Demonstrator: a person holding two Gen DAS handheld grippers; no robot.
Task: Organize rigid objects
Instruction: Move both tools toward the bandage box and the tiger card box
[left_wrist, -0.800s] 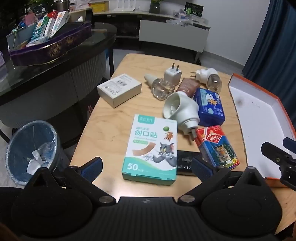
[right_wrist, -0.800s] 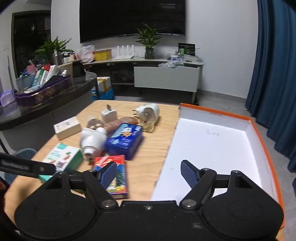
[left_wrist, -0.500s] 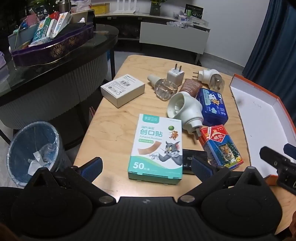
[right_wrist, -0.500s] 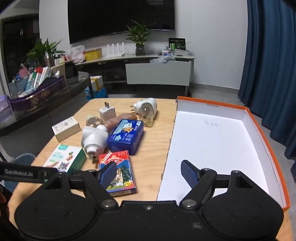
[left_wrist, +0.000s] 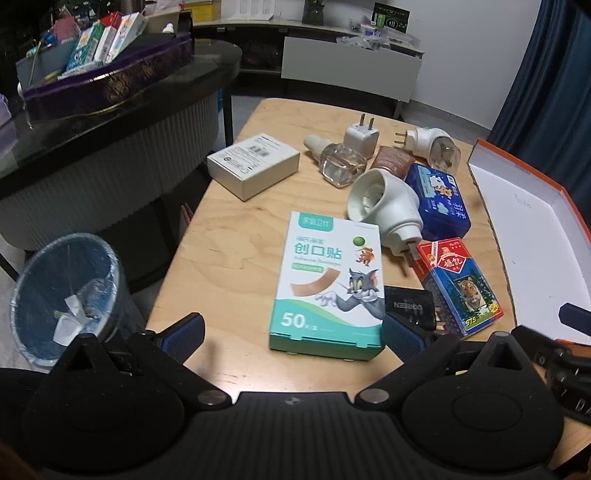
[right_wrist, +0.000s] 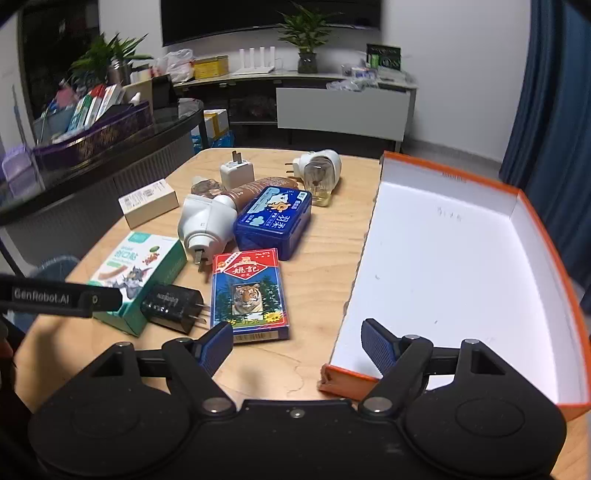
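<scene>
Both grippers have come forward since the earlier frames, so the table clutter now sits larger and lower in each view. From the left wrist, the left gripper (left_wrist: 291, 332) tilts steeply down over the wooden table (left_wrist: 236, 258), jaws spread wide and holding nothing; the plaster box (left_wrist: 328, 280) lies flat between its fingertips but untouched. Just right of the plaster box are a black charger (left_wrist: 410, 306) and the tiger card pack (left_wrist: 458, 284); behind it sit a white plug-in (left_wrist: 384, 206), a blue tin (left_wrist: 439, 203) and a grey carton (left_wrist: 253, 164). Well right of the plaster box stands the orange tray (left_wrist: 524, 173), white inside with nothing in it. A bin (left_wrist: 62, 291) on the floor holds crumpled scraps. From the right wrist, the right gripper (right_wrist: 297, 341) points down less steeply, jaws wide and bare, straddling the near left corner of the tray (right_wrist: 447, 173). Left of the tray lie the card pack (right_wrist: 247, 291), tin (right_wrist: 273, 221) and charger (right_wrist: 173, 302).
</scene>
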